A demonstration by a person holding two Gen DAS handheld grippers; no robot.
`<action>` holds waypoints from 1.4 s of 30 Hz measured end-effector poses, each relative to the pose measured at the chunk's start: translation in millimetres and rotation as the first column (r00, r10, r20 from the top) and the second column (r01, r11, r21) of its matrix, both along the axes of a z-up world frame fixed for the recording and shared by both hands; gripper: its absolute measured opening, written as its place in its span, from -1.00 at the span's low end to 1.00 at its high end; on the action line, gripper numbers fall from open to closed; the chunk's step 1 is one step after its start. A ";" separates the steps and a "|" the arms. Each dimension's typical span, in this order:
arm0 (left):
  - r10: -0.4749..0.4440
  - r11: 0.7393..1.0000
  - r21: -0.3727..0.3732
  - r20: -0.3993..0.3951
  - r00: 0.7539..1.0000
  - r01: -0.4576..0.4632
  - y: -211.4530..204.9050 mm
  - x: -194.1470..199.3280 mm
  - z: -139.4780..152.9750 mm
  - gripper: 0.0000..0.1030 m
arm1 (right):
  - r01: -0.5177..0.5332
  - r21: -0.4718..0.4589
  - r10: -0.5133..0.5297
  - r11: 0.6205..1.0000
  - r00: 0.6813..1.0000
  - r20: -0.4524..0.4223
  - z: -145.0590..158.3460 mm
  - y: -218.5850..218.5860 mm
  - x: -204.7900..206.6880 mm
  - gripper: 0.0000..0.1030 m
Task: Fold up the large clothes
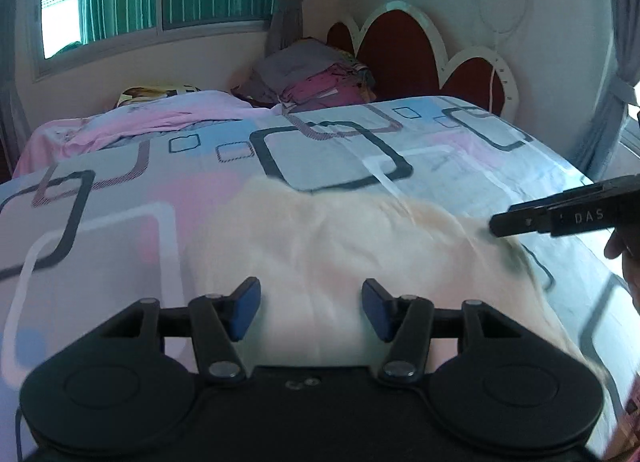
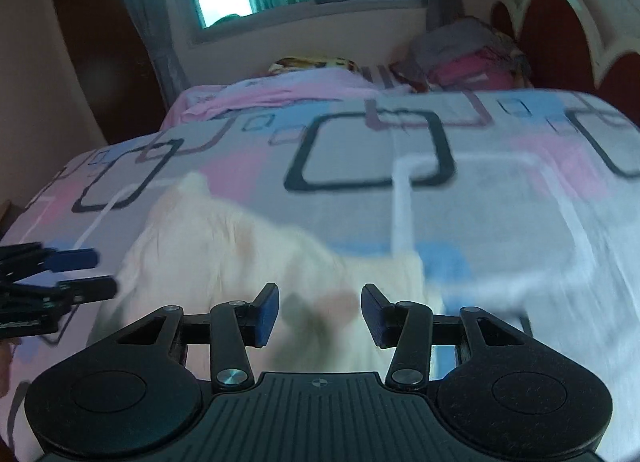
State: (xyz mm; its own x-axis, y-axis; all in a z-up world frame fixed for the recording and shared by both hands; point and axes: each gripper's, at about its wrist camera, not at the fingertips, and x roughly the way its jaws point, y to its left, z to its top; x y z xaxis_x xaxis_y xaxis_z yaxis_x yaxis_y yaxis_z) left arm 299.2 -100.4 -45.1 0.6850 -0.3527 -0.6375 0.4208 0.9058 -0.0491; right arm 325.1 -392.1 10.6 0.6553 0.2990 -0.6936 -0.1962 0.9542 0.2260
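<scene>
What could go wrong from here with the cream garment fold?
1. Both views are motion-blurred, and the cream garment lies rumpled on the patterned bedsheet; its edges are hard to find, so a pinch may miss.
2. The left gripper and right gripper are open above thin cloth; closing low could grab the bedsheet too.
3. The grippers are close together; they could collide.
</scene>
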 end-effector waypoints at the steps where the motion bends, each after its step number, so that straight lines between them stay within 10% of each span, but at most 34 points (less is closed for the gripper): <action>1: 0.003 1.000 0.009 0.004 1.000 -0.003 -3.6 10.0 0.6 0.06 | -0.009 -0.001 0.009 1.000 1.000 0.004 -0.3 5.0 12.8 -0.09; 14: -0.065 0.998 -0.014 -0.147 0.987 0.064 -26.3 106.0 -44.5 0.11 | -0.090 -0.106 0.071 0.990 0.983 -0.171 -67.7 40.2 82.1 -0.38; 23: -0.069 0.998 -0.020 -0.060 0.996 0.068 -5.2 40.5 -3.6 0.34 | -0.072 -0.070 0.069 0.995 0.997 -0.038 -22.6 17.9 25.8 -0.37; 30: -0.041 0.999 0.020 -0.149 0.988 0.045 -22.1 32.0 -29.5 0.26 | -0.094 -0.120 0.076 0.988 0.987 -0.144 -67.4 21.7 19.9 -0.38; 36: -0.005 0.999 0.050 -0.123 0.992 0.011 -20.9 14.3 -17.1 0.32 | -0.085 -0.104 0.075 0.991 0.992 -0.099 -46.8 7.0 9.9 -0.37; 39: 0.006 0.999 0.049 -0.112 0.994 0.000 -15.8 2.2 -9.8 0.43 | -0.029 -0.139 0.022 0.990 0.998 -0.051 -39.6 0.2 -4.9 0.32; 42: 0.020 0.998 0.062 -0.109 0.994 -0.013 -18.8 -5.7 -8.4 0.43 | -0.037 -0.087 0.031 0.996 0.997 -0.077 -45.9 -8.9 -12.9 0.42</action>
State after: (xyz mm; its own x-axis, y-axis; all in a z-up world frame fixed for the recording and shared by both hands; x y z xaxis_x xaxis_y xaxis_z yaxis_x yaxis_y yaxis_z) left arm 293.5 -119.2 -53.5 0.6156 -0.3000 -0.7287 0.4010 0.9153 -0.0381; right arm 312.2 -401.1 -35.3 0.5904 0.2560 -0.7655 -0.2144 0.9640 0.1570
